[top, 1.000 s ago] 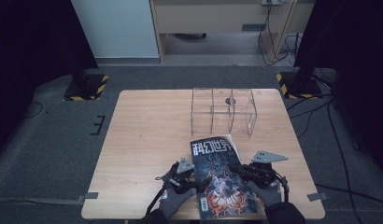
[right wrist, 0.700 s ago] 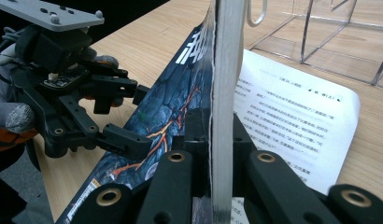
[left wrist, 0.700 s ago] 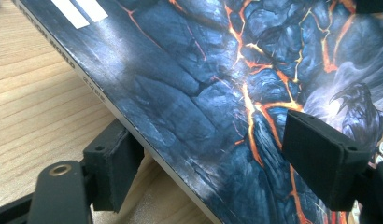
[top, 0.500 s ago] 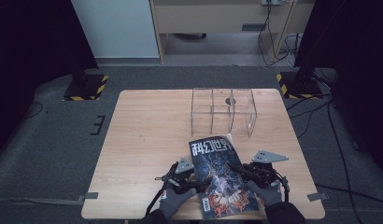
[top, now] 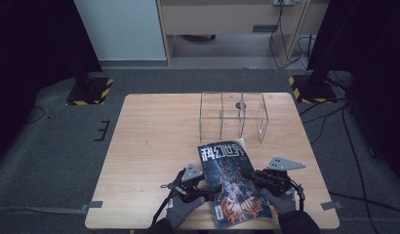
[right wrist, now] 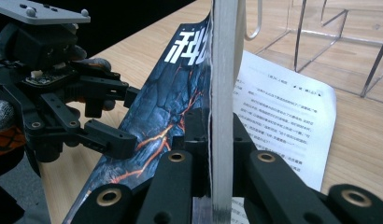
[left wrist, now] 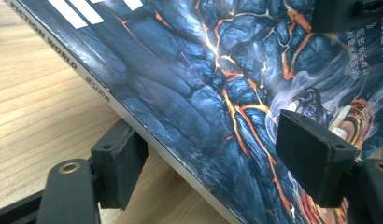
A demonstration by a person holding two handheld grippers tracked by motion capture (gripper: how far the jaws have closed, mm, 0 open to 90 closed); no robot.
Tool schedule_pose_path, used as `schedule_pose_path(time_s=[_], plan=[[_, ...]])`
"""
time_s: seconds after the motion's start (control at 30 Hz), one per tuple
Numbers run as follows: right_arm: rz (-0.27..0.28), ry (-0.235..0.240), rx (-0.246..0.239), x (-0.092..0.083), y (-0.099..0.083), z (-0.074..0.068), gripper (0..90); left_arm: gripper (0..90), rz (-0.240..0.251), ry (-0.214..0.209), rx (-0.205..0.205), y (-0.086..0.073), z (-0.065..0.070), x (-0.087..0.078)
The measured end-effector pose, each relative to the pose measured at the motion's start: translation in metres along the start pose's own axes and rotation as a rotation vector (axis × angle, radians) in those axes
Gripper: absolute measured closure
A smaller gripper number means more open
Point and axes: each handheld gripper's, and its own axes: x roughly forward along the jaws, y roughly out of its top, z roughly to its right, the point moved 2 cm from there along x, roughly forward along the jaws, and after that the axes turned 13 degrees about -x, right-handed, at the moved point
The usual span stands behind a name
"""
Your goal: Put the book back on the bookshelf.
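Since the magazine (top: 233, 181), raised off the bench (top: 154, 146), is thin, glossy and floppy, it is pinched at its edge by the right gripper (right wrist: 212, 154); the left gripper (left wrist: 217, 154), whose jaws have just been closing, is spread about the spine.

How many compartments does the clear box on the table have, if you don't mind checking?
3, side by side in the clear box at the table's far edge: left, middle, right. Clear walls may hide another divider.

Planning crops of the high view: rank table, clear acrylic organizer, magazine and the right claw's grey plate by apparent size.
1. Table
2. Clear acrylic organizer
3. Magazine, close to the organizer, so that order is unsure
4. Grey plate
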Motion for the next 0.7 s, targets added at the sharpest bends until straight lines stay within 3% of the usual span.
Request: schedule_pose_path(time_s=[0.17, 0.3, 0.5, 0.7], plan=[[0.012, 0.004, -0.005, -0.001, 0.001, 0.000, 83.6, 24.4, 0.010, 0.025, 0.010, 0.000, 0.003, -0.001], [0.028, 0.013, -0.006, -0.001, 0.003, -0.001, 83.6, 26.8, 0.042, 0.028, -0.009, 0.003, 0.005, -0.005], [0.043, 0.002, -0.004, -0.001, 0.003, -0.001, 83.6, 29.1, 0.086, 0.032, -0.003, 0.009, 0.014, -0.011], [0.045, 0.007, -0.016, 0.001, 0.005, -0.002, 83.6, 34.1, 0.080, 0.036, 0.003, 0.010, 0.017, -0.011]])
